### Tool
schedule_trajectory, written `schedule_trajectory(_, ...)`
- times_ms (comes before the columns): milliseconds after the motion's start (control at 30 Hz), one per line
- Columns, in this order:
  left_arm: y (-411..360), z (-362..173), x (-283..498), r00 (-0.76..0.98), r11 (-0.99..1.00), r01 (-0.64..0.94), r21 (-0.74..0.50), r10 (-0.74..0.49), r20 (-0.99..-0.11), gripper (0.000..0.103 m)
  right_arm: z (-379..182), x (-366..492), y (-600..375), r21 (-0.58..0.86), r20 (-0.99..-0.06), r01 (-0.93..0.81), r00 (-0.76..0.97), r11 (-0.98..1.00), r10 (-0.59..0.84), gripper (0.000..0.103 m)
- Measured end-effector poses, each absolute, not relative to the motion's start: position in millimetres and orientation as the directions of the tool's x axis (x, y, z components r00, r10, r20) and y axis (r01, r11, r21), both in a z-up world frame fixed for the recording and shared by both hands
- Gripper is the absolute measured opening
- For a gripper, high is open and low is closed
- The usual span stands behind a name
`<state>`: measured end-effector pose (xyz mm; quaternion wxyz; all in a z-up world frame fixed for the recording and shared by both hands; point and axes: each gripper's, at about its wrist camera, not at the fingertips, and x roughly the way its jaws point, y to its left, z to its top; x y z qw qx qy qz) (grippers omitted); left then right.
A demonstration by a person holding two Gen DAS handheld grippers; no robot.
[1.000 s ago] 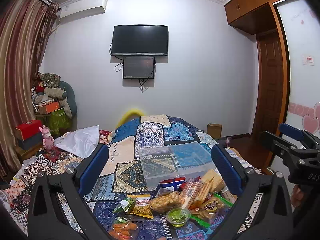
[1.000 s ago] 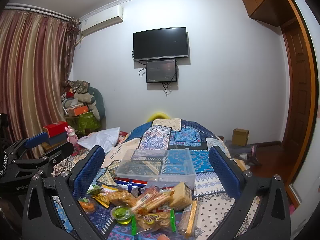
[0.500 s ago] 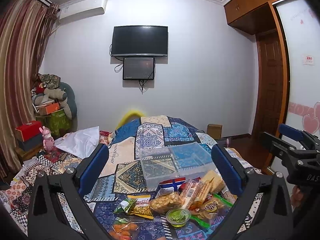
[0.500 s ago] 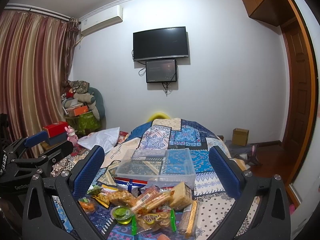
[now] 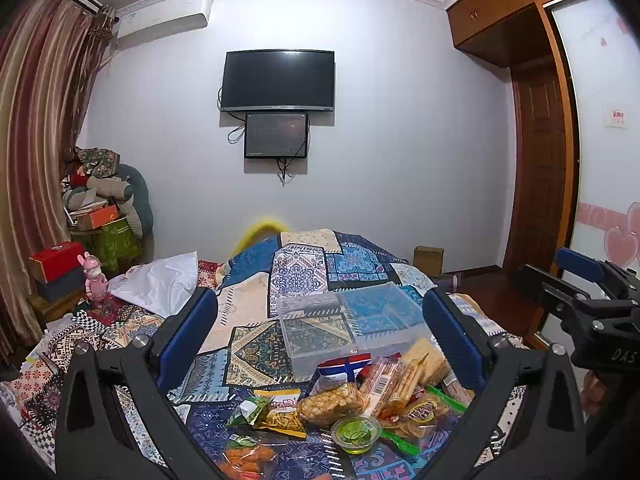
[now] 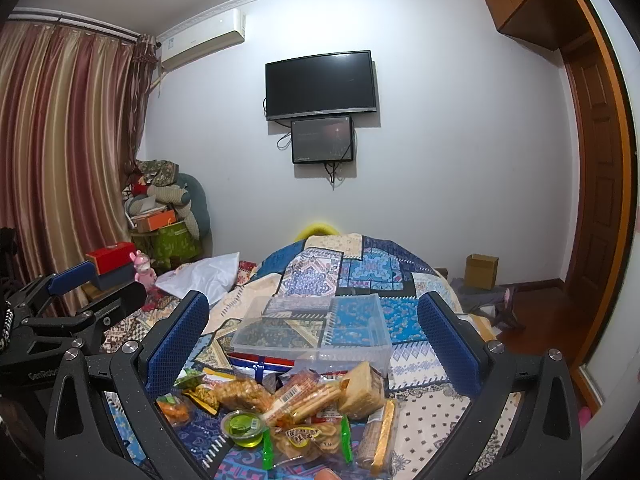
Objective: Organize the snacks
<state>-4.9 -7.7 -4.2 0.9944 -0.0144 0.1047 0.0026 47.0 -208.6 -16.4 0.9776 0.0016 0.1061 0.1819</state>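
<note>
A pile of wrapped snacks (image 5: pixel 372 396) lies on the patchwork bedspread, with a green jelly cup (image 5: pixel 357 434) in front; the pile also shows in the right wrist view (image 6: pixel 304 404). An empty clear plastic box (image 5: pixel 348 320) stands just behind the pile, and also shows in the right wrist view (image 6: pixel 316 332). My left gripper (image 5: pixel 320 332) is open and empty above the near side of the snacks. My right gripper (image 6: pixel 314 332) is open and empty, hovering beside it to the right.
The bed (image 6: pixel 360 264) fills the middle. A white pillow (image 5: pixel 160 284) lies at its left. Boxes, a pink toy (image 5: pixel 95 280) and a heap of bedding stand by the curtain. A cardboard box (image 6: pixel 482 270) sits on the floor near the wooden door.
</note>
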Motion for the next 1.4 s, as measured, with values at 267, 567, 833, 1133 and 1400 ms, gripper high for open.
schedule_trajectory(267,-4,-13,5,0.972,0.999,-0.002,-0.038,-0.007,-0.233,0.103,-24,57,-210,0.050,-0.230,-0.352,0.907,0.935,0.353,0.103)
schedule_trajectory(567,19,-49,41,0.932,0.999,-0.029,-0.047,0.010,-0.362,0.103,-51,86,-209,0.040,-0.321,-0.341,0.886,0.939,0.335,0.103)
schedule_trajectory(833,58,-99,73,0.865,0.993,-0.064,-0.095,0.008,-0.501,0.102,-78,115,-215,0.043,-0.429,-0.346,0.841,0.937,0.330,0.095)
schedule_trajectory(1133,89,-154,110,0.744,0.985,-0.080,-0.153,-0.043,-0.667,0.088,-113,143,-228,0.068,-0.565,-0.326,0.767,0.943,0.306,0.087)
schedule_trajectory(1400,89,-192,130,0.639,0.978,-0.089,-0.187,-0.088,-0.764,0.074,-132,160,-235,0.105,-0.635,-0.323,0.706,0.940,0.314,0.086)
